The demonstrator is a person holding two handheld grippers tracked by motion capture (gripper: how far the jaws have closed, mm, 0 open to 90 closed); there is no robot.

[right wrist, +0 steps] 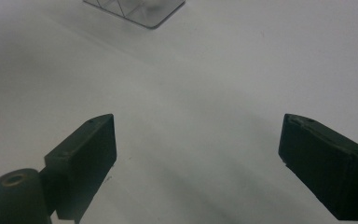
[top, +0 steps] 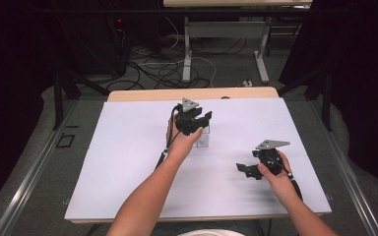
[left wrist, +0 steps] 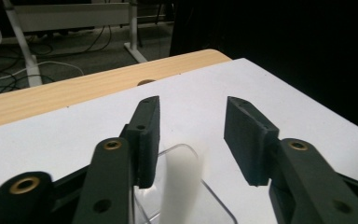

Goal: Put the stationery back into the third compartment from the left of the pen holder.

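A small clear plastic container [top: 203, 138] stands on the white sheet [top: 128, 162] near the table's middle. My left gripper [top: 204, 120] hovers just above it, open and holding nothing. In the left gripper view the container [left wrist: 186, 186] sits low between the spread fingers [left wrist: 145, 140], with something pale and blurred inside; the gripper [left wrist: 192, 107] points toward the far right corner. My right gripper [top: 244, 170] is near the front right, open and held low over the sheet. In the right gripper view its jaws are wide apart [right wrist: 198, 121], and the container [right wrist: 137, 9] lies ahead at the top edge.
A strip of bare wooden tabletop [top: 192, 93] runs along the far edge of the sheet. Beyond it are table legs and tangled cables on the floor [top: 167, 69]. Dark curtains close both sides.
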